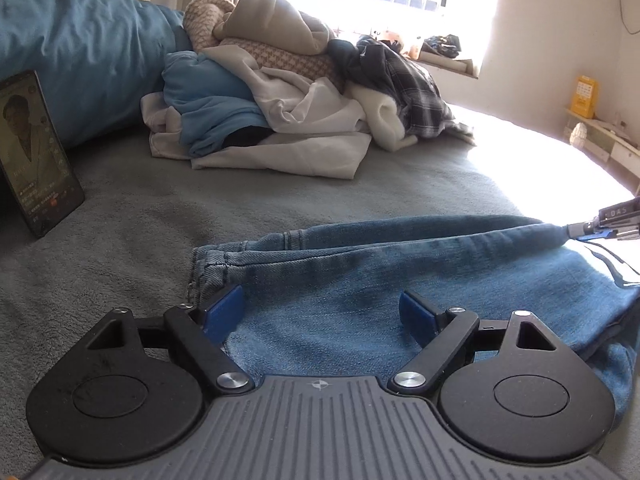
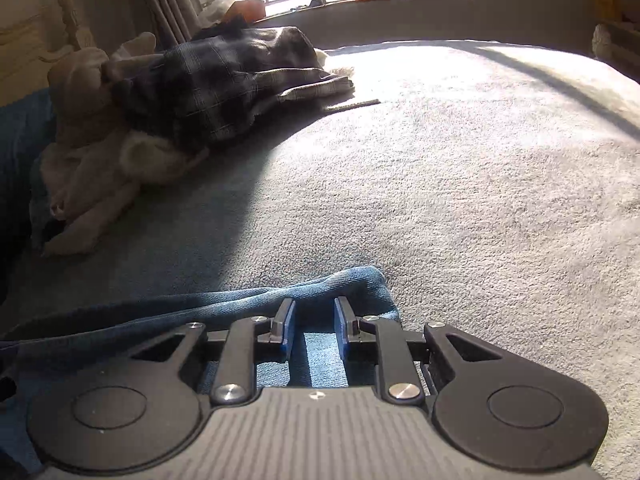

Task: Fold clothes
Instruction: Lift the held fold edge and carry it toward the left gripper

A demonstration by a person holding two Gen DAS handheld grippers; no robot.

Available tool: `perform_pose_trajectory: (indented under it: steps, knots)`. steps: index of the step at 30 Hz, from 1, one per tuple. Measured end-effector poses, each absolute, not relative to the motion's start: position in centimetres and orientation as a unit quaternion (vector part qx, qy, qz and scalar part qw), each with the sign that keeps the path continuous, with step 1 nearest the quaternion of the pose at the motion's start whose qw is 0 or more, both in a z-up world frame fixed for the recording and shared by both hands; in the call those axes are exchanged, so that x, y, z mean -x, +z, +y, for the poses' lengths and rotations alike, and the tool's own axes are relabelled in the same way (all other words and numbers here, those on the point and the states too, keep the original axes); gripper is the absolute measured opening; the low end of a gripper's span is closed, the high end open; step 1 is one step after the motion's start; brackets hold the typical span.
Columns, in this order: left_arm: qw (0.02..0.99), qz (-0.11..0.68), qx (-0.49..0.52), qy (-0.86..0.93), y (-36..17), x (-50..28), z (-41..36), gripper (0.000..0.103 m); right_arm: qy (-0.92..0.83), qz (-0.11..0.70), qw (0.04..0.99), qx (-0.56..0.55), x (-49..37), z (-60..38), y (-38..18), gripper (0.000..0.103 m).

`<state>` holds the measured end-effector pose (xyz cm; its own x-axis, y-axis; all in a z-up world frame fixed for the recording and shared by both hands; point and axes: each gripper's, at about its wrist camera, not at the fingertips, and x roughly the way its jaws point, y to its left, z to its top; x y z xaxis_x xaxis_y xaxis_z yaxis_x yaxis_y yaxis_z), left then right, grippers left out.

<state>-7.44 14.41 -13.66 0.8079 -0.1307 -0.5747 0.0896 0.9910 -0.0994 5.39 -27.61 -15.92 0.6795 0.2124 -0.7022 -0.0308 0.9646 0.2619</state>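
Note:
Blue jeans (image 1: 360, 280) lie folded over on the grey bed blanket (image 1: 160, 216). My left gripper (image 1: 320, 312) hovers low over their near end, jaws wide open; its blue pads (image 1: 224, 312) straddle the denim without pressing it. From the right edge my right gripper (image 1: 580, 228) reaches in, and the folded upper edge of the jeans runs taut to its tip. In the right wrist view my right gripper (image 2: 314, 304) stands narrowly parted, closed on a thick fold of the jeans (image 2: 320, 356), whose corner bunches just beyond the fingertips.
A heap of unfolded clothes (image 1: 280, 100) sits at the back of the bed, with a dark plaid garment (image 2: 224, 80) on its right side. A phone (image 1: 36, 152) leans against the blue duvet (image 1: 80, 48) at left. A low shelf (image 1: 600, 132) runs along the right wall.

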Motion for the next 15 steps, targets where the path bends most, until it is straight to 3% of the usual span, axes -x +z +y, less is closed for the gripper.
perform_pose_trajectory:
  steps: [5, 10, 15]
  knots:
    - [0.95, 0.303, 0.033, -0.069, -13.8, 7.5, 14.7, 0.087, 0.095, 0.374, 0.913, -0.128, -3.0, -26.9, -13.1, 0.024]
    - [0.95, 0.303, 0.023, -0.071, -13.8, 7.4, 14.5, 0.088, 0.218, 0.358, 0.906, -0.057, 1.1, -23.0, -11.3, 0.024]
    - [0.95, 0.304, 0.018, -0.072, -13.9, 7.4, 14.3, 0.09, 0.27, 0.381, 0.882, 0.066, 4.8, -18.5, -14.8, 0.028]
